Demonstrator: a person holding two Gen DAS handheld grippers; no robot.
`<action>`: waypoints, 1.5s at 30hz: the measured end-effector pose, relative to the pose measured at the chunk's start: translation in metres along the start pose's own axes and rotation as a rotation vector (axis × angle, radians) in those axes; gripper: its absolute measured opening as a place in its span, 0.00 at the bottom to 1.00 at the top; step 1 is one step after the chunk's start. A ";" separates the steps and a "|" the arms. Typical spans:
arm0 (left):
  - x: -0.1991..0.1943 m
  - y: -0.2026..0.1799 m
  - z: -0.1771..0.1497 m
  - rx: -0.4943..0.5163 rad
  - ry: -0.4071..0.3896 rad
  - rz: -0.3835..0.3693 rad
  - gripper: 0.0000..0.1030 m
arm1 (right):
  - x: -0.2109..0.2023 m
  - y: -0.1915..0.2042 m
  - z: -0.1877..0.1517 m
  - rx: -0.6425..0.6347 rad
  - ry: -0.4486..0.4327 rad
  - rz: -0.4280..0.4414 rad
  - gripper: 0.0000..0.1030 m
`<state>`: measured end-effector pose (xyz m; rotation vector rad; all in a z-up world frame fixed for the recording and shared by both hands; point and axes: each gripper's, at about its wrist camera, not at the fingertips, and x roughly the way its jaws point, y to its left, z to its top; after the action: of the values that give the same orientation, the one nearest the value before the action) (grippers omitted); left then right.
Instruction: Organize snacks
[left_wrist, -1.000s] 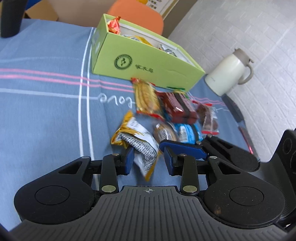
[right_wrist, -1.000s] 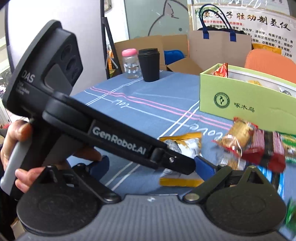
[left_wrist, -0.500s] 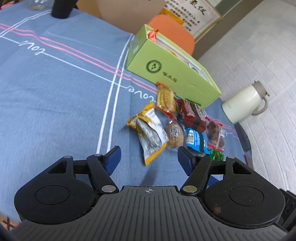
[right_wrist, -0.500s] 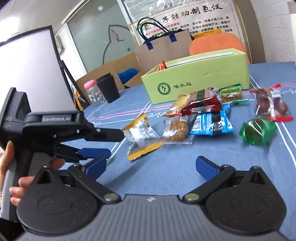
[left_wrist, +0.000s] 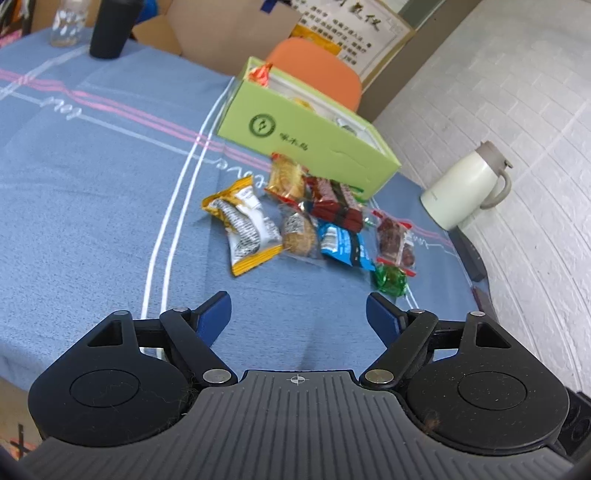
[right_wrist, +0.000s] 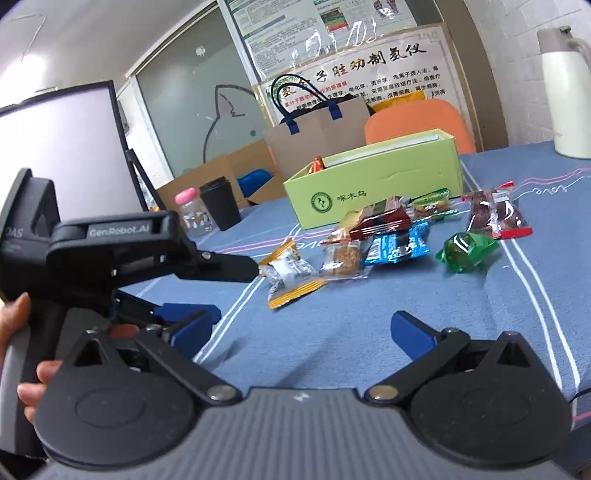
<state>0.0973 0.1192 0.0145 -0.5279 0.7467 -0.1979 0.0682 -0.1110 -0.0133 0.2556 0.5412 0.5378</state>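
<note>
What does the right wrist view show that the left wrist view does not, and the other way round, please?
Only the right wrist view shows the left gripper from the side, the hand holding it, the pink bottle cap and the paper bag. Only the left wrist view shows the table edge and the tiled floor. Both show the green box, the snacks beside it, such as the yellow packet and the green candy, the black cup, the kettle and the orange chair.
</note>
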 end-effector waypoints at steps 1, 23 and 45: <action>-0.003 -0.002 -0.001 0.011 -0.014 0.005 0.70 | 0.002 0.000 0.000 0.001 0.004 0.002 1.00; -0.008 0.081 0.020 -0.107 -0.091 0.081 0.79 | 0.095 0.056 0.020 -0.183 0.164 0.042 0.99; -0.078 0.061 0.164 0.060 -0.490 0.178 0.86 | 0.086 0.029 0.035 -0.160 0.100 -0.041 1.00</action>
<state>0.1539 0.2617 0.1295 -0.4258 0.3059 0.0758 0.1376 -0.0429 -0.0099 0.0659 0.5956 0.5529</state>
